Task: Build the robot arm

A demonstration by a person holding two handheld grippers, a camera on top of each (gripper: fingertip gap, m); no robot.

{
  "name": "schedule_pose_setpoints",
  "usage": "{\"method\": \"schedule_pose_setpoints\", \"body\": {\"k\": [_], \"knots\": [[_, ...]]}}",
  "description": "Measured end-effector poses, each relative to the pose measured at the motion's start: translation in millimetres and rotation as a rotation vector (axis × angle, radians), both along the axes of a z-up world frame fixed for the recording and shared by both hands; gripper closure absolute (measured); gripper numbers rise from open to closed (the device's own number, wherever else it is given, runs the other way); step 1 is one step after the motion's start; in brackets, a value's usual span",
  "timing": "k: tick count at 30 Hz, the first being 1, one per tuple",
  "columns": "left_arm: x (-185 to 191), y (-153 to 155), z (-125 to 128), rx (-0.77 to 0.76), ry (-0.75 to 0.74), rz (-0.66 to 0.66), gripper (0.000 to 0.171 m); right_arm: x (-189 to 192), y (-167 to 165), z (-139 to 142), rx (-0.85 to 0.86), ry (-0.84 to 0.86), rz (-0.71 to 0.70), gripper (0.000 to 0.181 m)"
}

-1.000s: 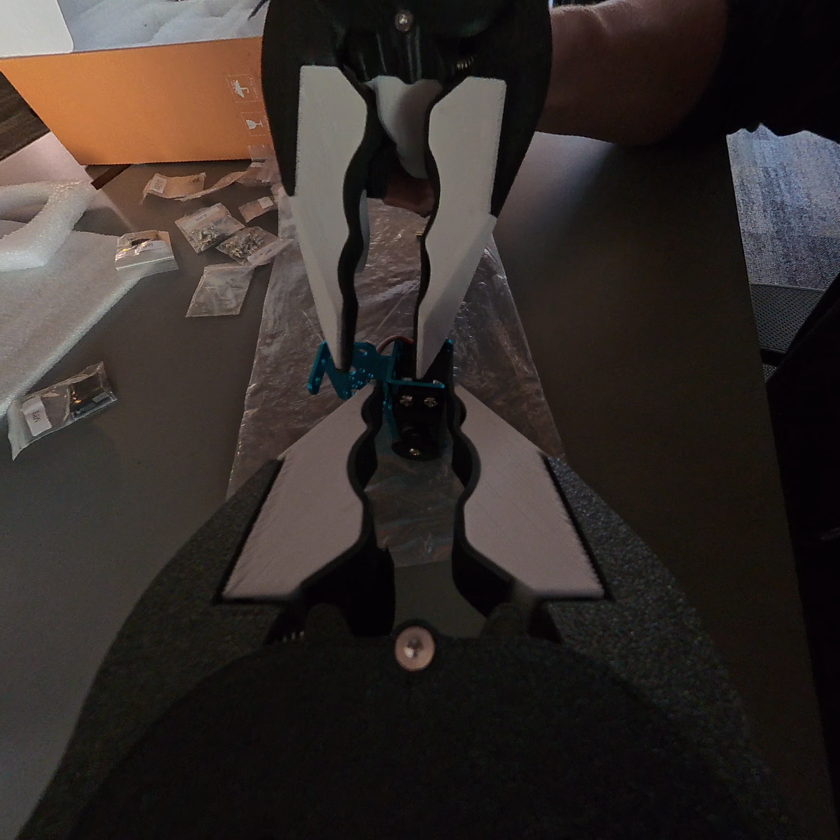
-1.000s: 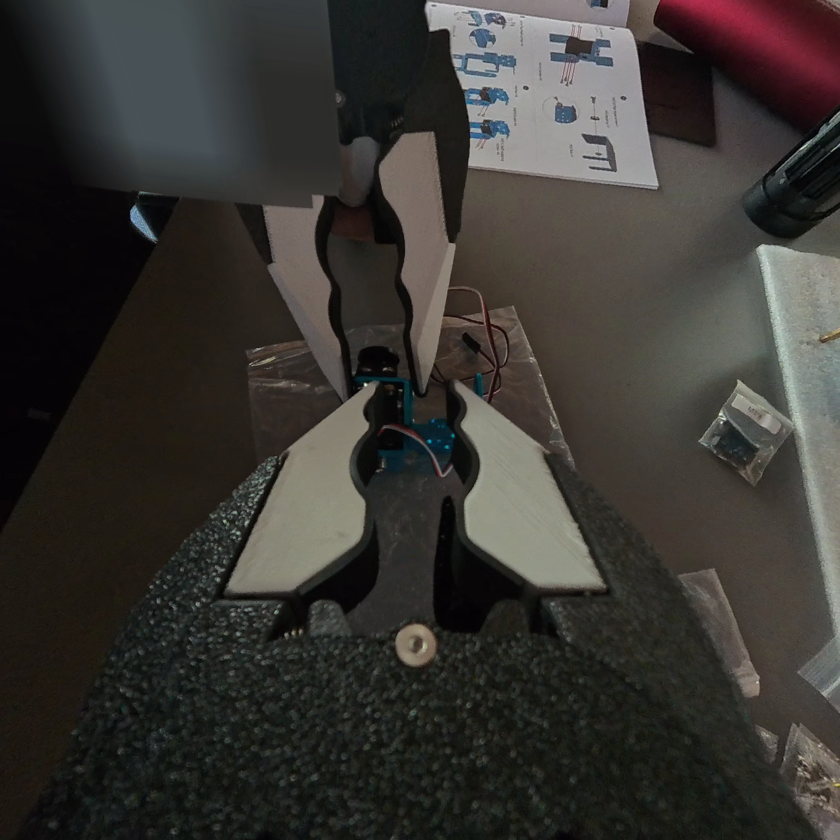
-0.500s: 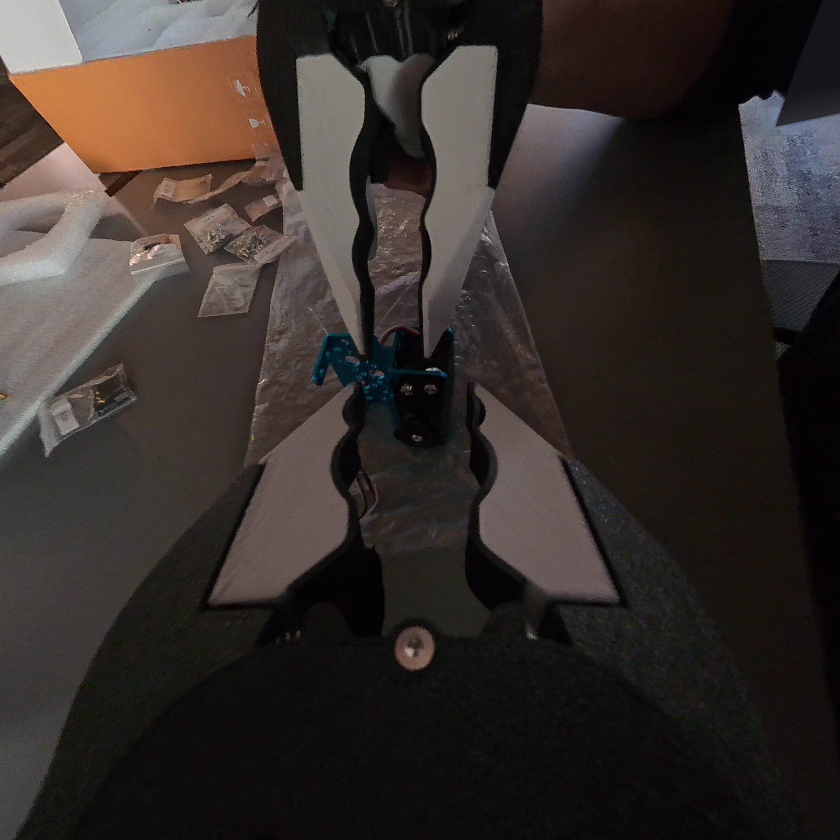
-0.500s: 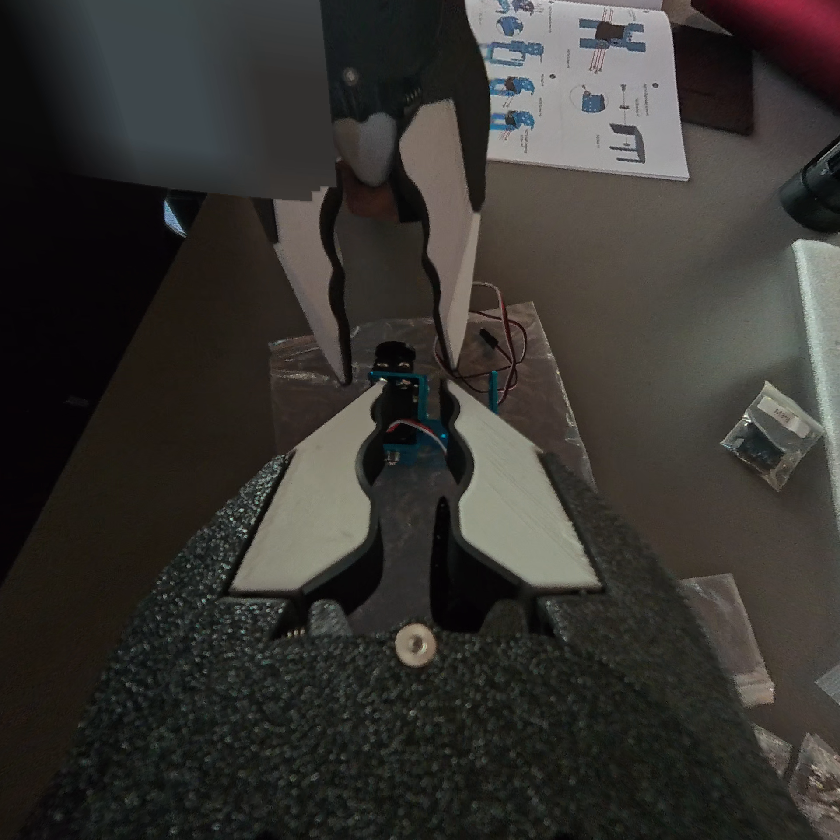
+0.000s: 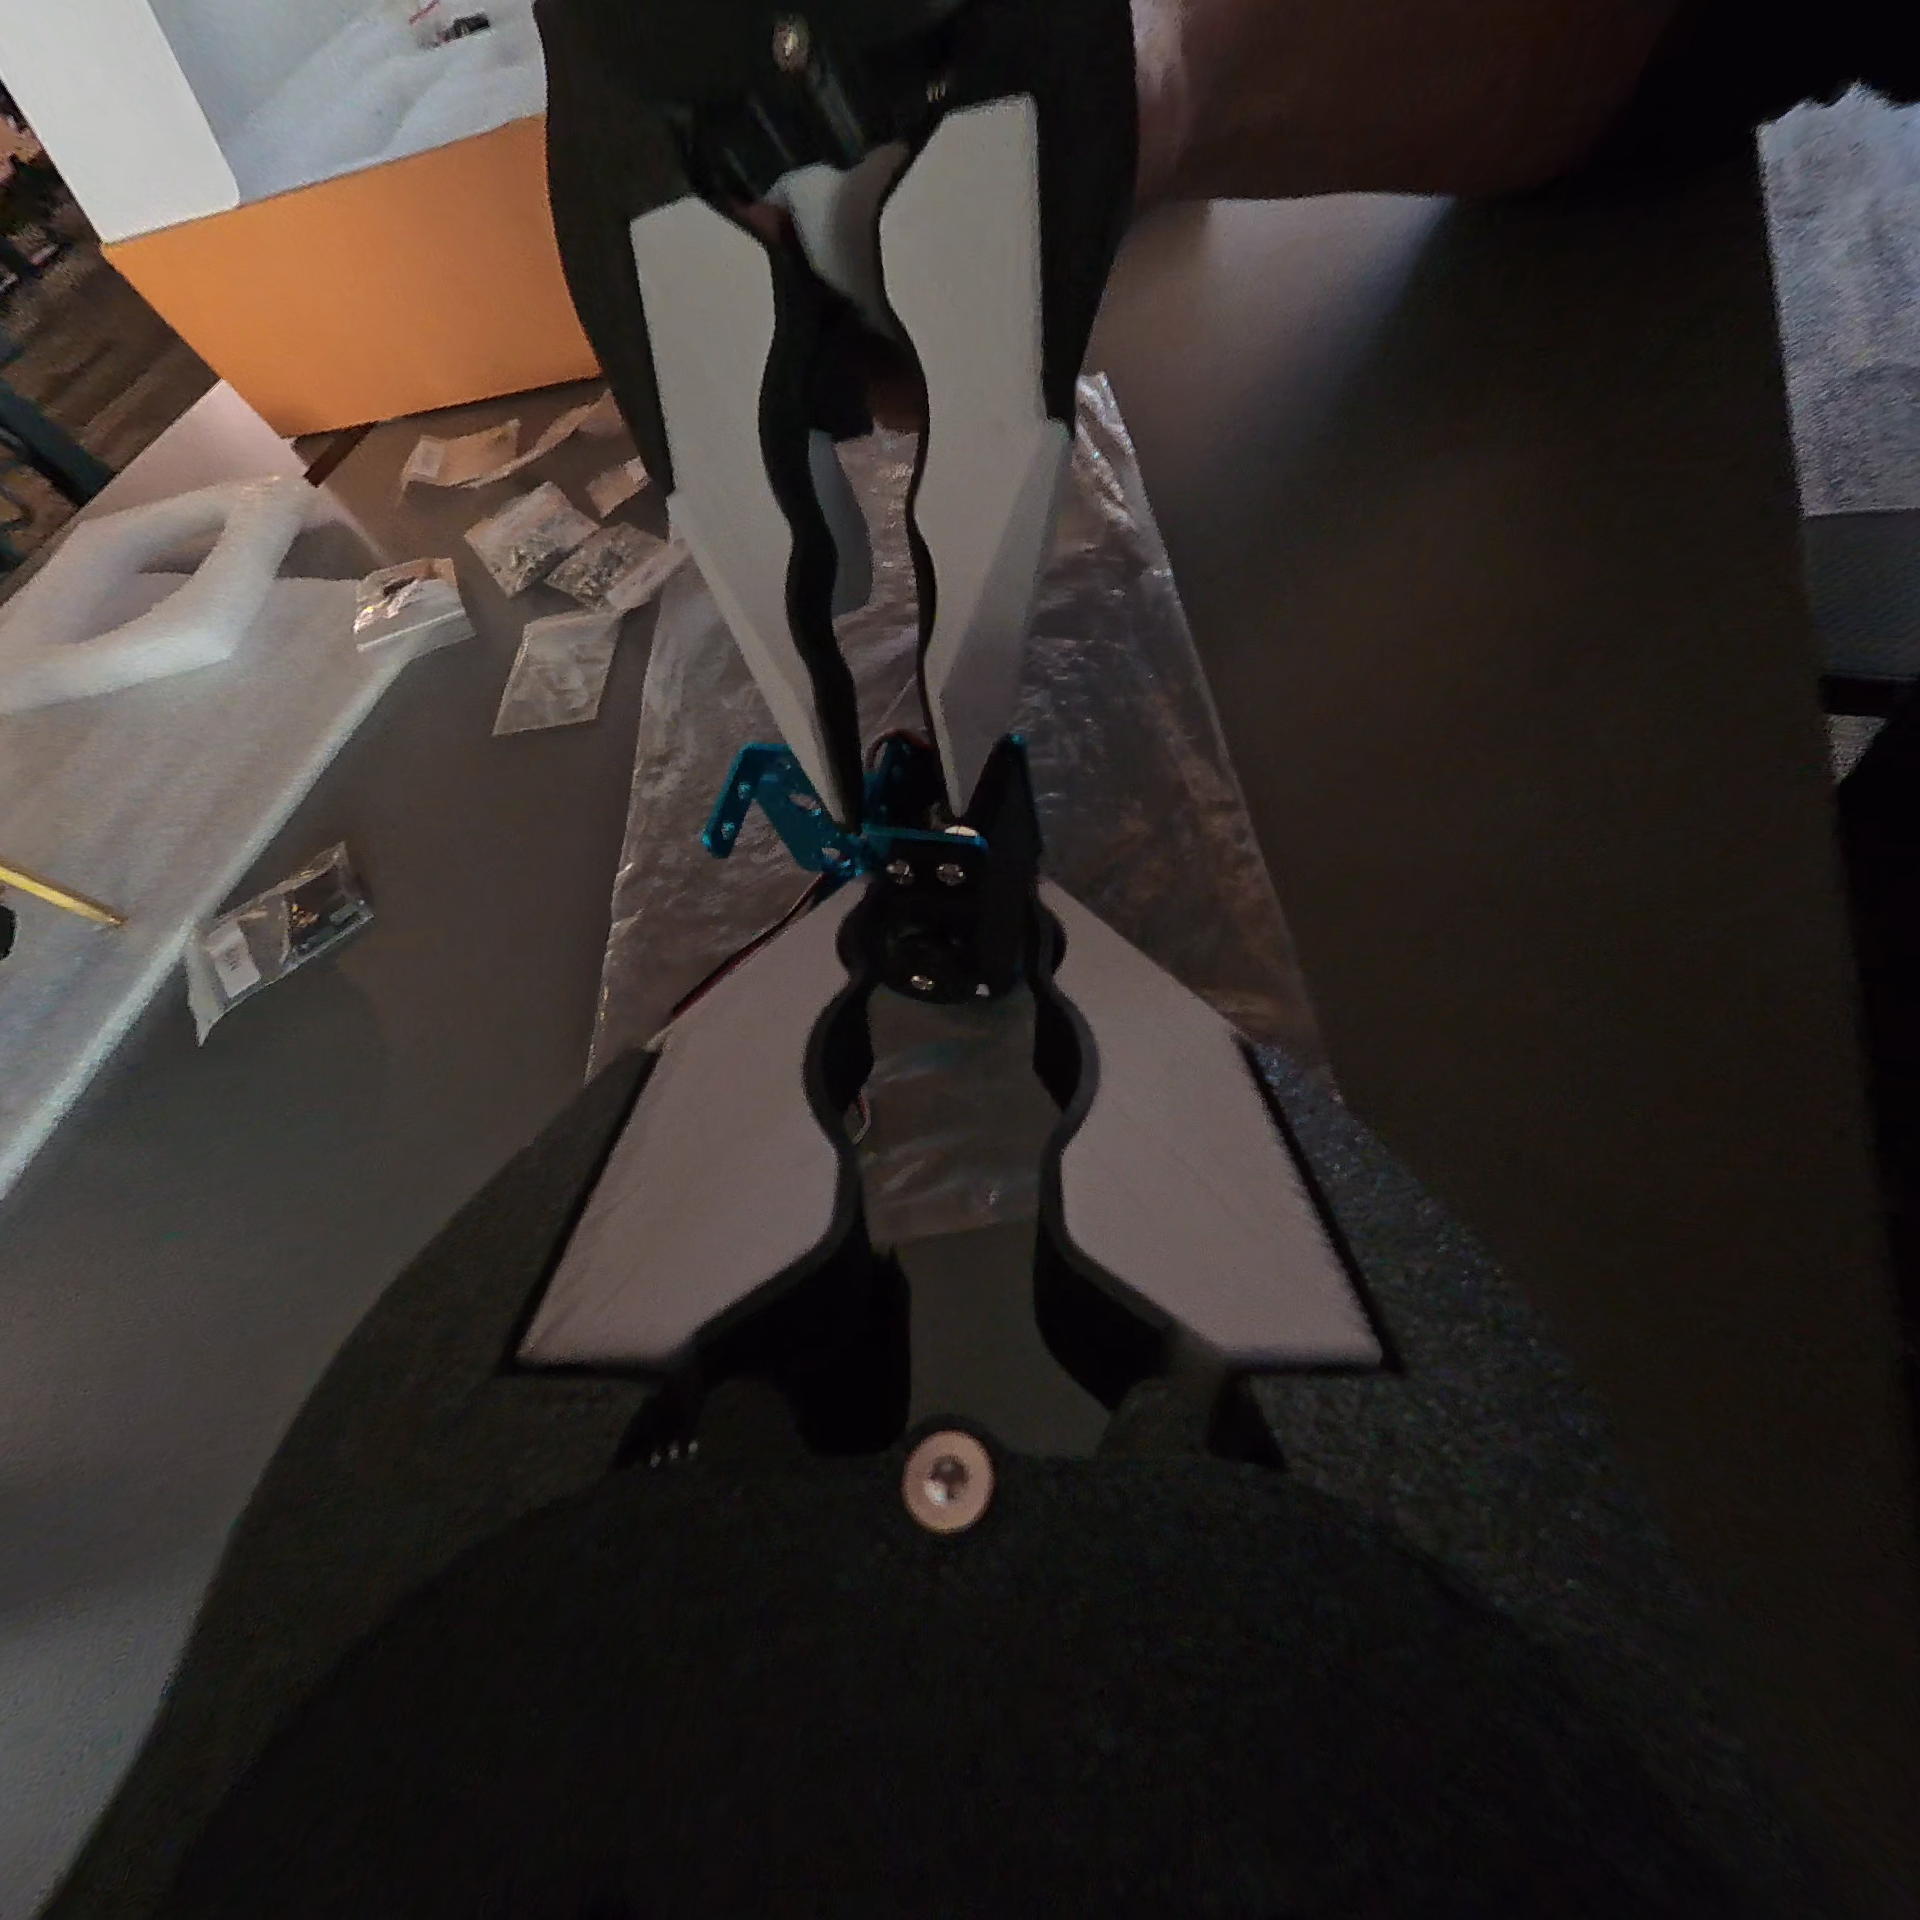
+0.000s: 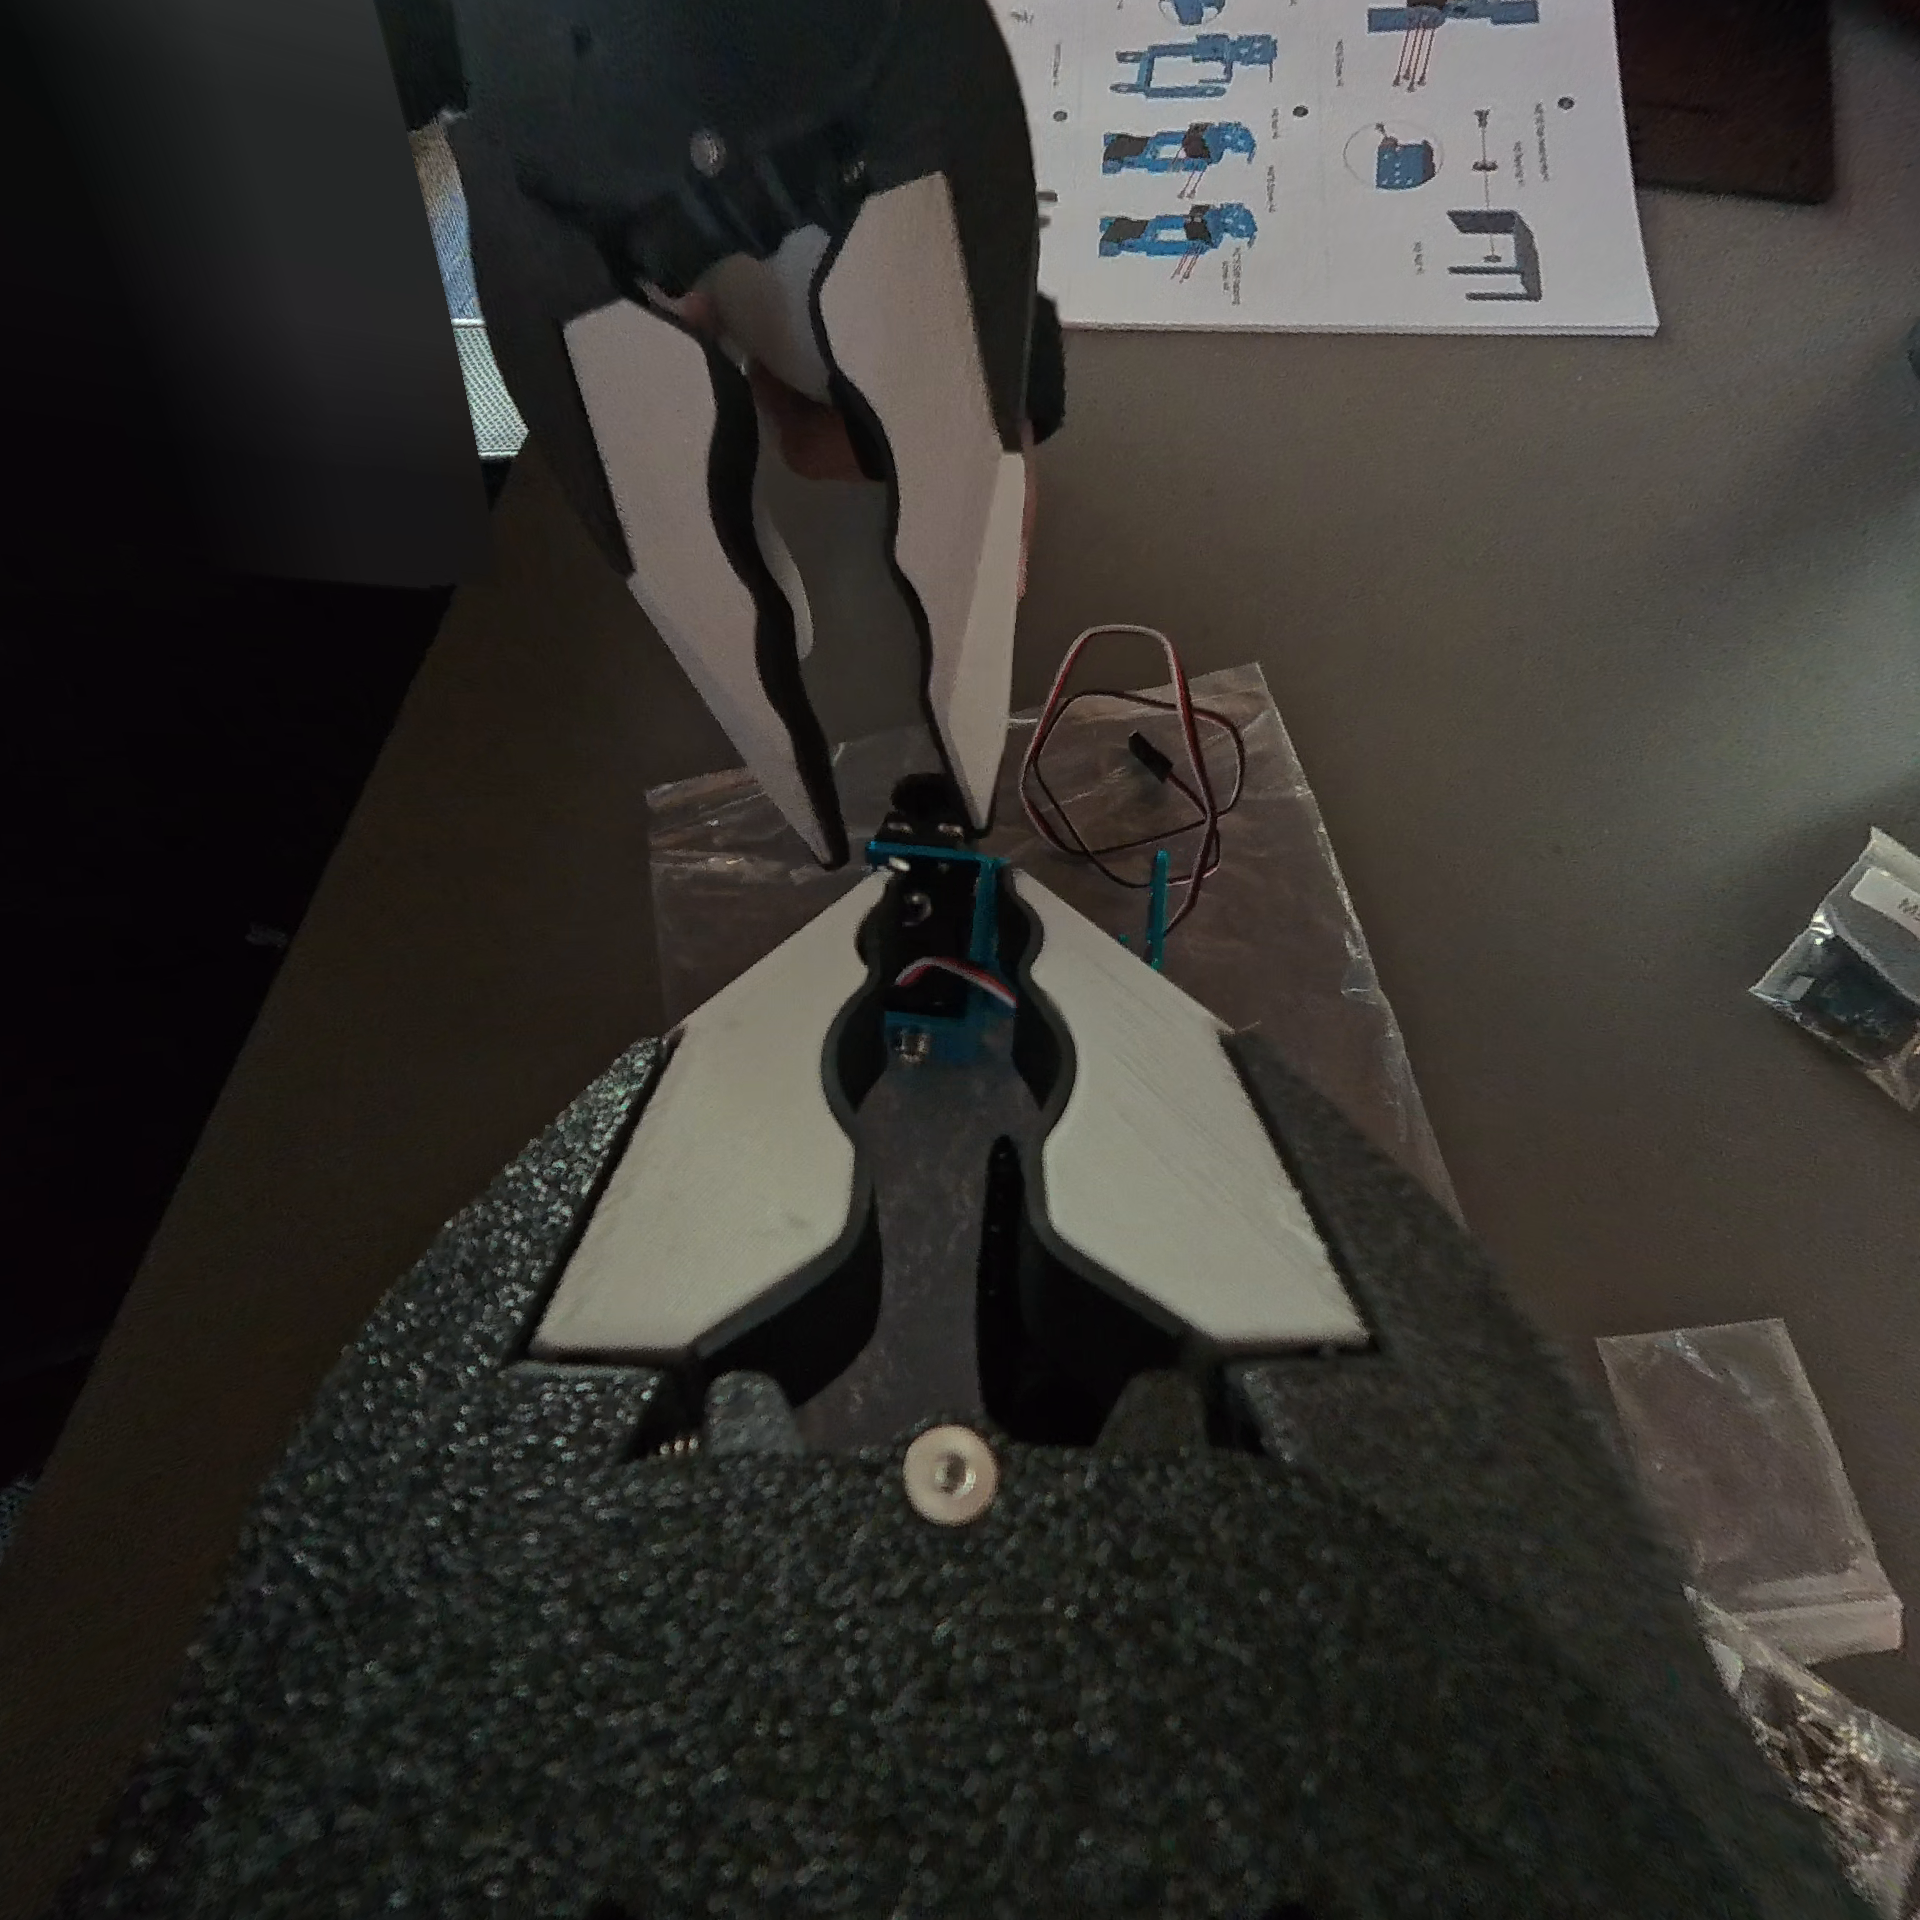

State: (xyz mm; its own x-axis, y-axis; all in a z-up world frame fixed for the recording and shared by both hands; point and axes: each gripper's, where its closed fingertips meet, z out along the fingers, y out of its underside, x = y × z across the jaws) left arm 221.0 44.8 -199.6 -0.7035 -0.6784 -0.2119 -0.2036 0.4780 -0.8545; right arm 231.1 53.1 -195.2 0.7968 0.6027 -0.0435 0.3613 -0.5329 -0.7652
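A small black servo (image 5: 930,935) in a blue metal bracket (image 5: 769,805) lies on a clear plastic bag (image 5: 1143,727) on the dark table. My two grippers face each other over it. My right gripper (image 6: 945,881) is shut on the servo and bracket (image 6: 925,935); it also shows from the far side in the left wrist view (image 5: 902,821). My left gripper (image 5: 940,914) straddles the servo's other end. In the right wrist view it (image 6: 904,842) has small gaps between its tips and the servo. The servo's red, white and black wire (image 6: 1143,727) loops on the bag.
An orange box (image 5: 364,270), white foam (image 5: 135,592) and small bags of hardware (image 5: 561,561) lie on the left gripper's left. An open instruction booklet (image 6: 1351,156) and a bagged part (image 6: 1849,966) lie beyond and right of the right gripper. A person's forearm (image 5: 1351,104) is behind it. Only a small space, under 4 cm, lies between the two pairs of fingers.
My left gripper opened wide, slid forward around the servo, then narrowed again. My right gripper closed tighter on the servo and bracket. The wire loop has spread out on the bag.
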Motion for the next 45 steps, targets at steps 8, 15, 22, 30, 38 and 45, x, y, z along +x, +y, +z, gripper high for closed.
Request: {"method": "schedule_pose_setpoints", "body": {"k": [8, 15, 22, 30, 38, 45], "knots": [[-1.0, 0.9, 0.0, -0.039, 0.02, 0.011, 0.147, 8.8, -4.4, 2.9, 0.0, -0.08, -0.018, 0.164], [-3.2, -1.8, 3.3, -0.032, 0.004, 0.002, 0.148, 1.1, -13.4, 7.0, 0.013, -0.201, 0.033, 0.165], [1.5, -4.9, -1.8, -0.035, 0.022, 0.007, 0.146, -2.5, -13.5, -1.4, -0.058, -0.208, 0.05, 0.168], [12.1, -3.7, -13.7, -0.031, 0.103, 0.016, 0.135, 6.2, 2.1, -1.7, -0.132, -0.164, 0.039, 0.172], [14.5, 4.2, -20.6, -0.115, 0.249, 0.034, 0.142, -5.0, -26.5, 16.4, -0.219, -0.139, 0.105, 0.169], [15.0, 2.4, -20.6, -0.075, 0.198, 0.044, 0.142, -10.4, -68.9, -43.3, -0.428, -0.388, 0.179, 0.165]]}}
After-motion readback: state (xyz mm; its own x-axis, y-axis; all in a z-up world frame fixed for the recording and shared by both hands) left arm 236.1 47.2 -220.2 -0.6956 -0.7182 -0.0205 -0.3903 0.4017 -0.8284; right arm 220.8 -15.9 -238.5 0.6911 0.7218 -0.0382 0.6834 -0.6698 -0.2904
